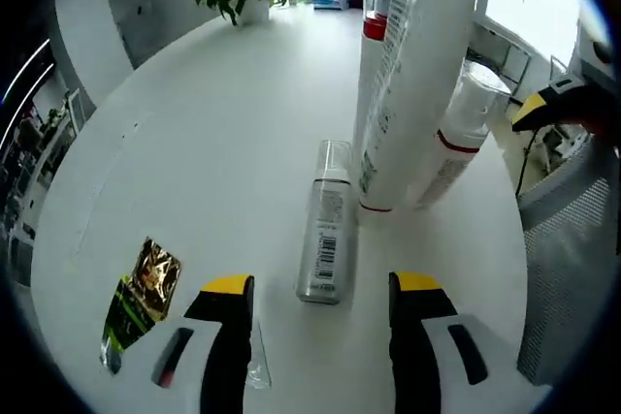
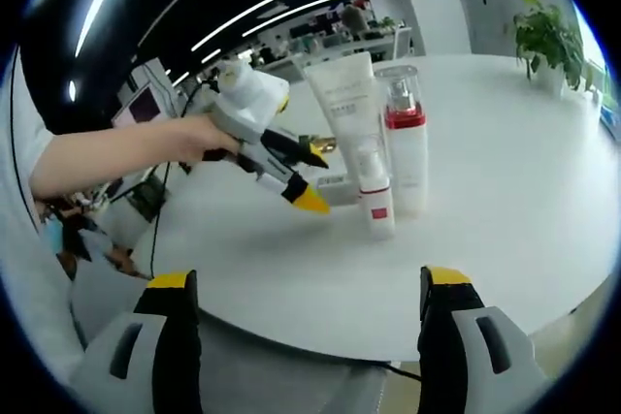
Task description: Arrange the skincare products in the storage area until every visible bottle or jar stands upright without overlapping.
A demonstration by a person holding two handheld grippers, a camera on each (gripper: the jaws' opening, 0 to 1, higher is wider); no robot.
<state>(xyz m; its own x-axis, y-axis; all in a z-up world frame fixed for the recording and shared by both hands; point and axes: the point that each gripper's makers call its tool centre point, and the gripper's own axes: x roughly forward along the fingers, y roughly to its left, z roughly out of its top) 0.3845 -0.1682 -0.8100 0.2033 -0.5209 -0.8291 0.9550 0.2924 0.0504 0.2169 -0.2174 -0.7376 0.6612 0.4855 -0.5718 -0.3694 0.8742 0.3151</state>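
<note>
Left tongs point(image 1: 322, 288) hang spread wide over the fallen clear bottle point(image 1: 325, 225) lying on the tabletop point(image 1: 194, 152) near the upright tube point(image 1: 412, 75), seemingly to stand it up, while right tongs point(image 2: 310, 288) wait open, well back.

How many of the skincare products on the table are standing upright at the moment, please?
3: the tall white tube, the red-collared pump bottle beside it, and the small white bottle in front. A fourth, the clear-capped bottle, lies flat. Others may be hidden behind.
</note>
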